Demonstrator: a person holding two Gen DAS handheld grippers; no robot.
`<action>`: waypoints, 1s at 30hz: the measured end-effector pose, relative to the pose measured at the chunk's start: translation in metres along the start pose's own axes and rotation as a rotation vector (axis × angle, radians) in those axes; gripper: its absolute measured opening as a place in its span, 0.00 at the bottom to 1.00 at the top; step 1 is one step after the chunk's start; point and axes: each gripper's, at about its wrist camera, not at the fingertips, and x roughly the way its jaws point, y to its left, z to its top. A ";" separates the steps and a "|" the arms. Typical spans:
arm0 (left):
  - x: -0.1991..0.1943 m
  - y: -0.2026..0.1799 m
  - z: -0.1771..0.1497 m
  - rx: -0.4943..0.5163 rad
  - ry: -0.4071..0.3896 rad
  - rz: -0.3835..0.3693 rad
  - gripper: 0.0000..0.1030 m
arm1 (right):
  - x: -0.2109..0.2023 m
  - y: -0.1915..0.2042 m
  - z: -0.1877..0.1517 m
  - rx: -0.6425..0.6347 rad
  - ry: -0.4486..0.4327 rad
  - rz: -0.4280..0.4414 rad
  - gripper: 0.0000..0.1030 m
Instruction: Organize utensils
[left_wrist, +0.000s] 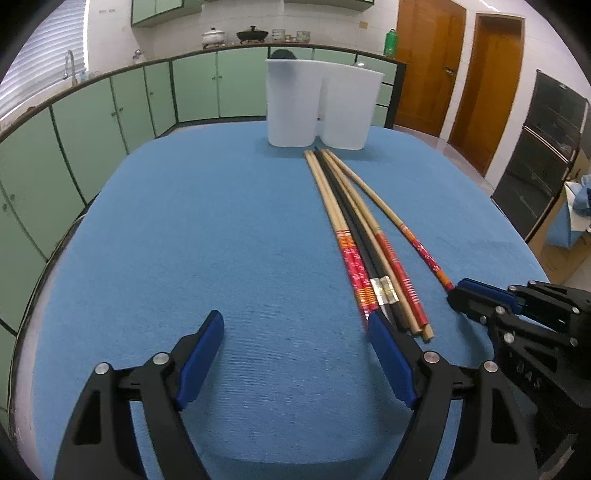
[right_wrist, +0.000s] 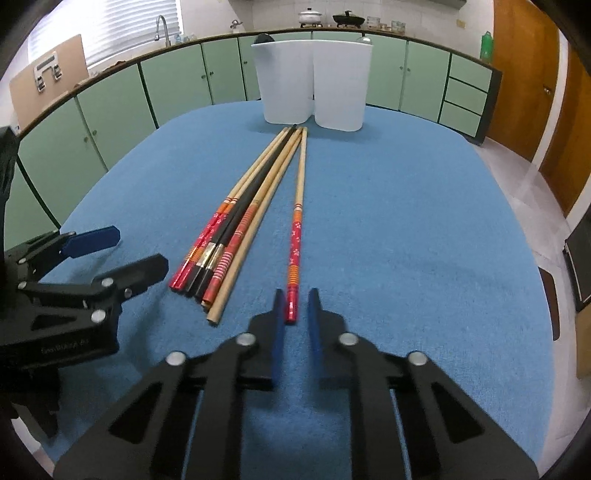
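Left wrist view: the left gripper (left_wrist: 295, 349) is spread wide above the blue tablecloth (left_wrist: 184, 240), gripping nothing; its right pad (left_wrist: 388, 354) sits just at the butt ends of the bundled chopsticks (left_wrist: 354, 240), which point toward the white two-compartment holder (left_wrist: 321, 107). Right wrist view: the right gripper (right_wrist: 296, 314) is narrowed around the red end of the single chopstick (right_wrist: 297, 236), lying just beside the bundle; a small gap shows on the right side, so not clamped.

Cloth (left_wrist: 184, 221) bare left of chopstick bundle (right_wrist: 236, 229); holder (right_wrist: 314, 85) blocks far end; L gripper (right_wrist: 110, 254) crowds bundle's near ends.
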 end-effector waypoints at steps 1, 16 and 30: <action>0.000 -0.001 0.000 0.004 -0.001 -0.005 0.76 | -0.001 -0.001 -0.001 0.003 0.000 0.001 0.05; 0.006 -0.005 -0.002 0.042 0.042 0.069 0.78 | 0.001 -0.001 0.001 0.017 -0.001 0.009 0.06; 0.007 -0.007 0.000 0.020 0.032 0.050 0.50 | 0.001 -0.001 0.000 0.028 -0.002 0.019 0.08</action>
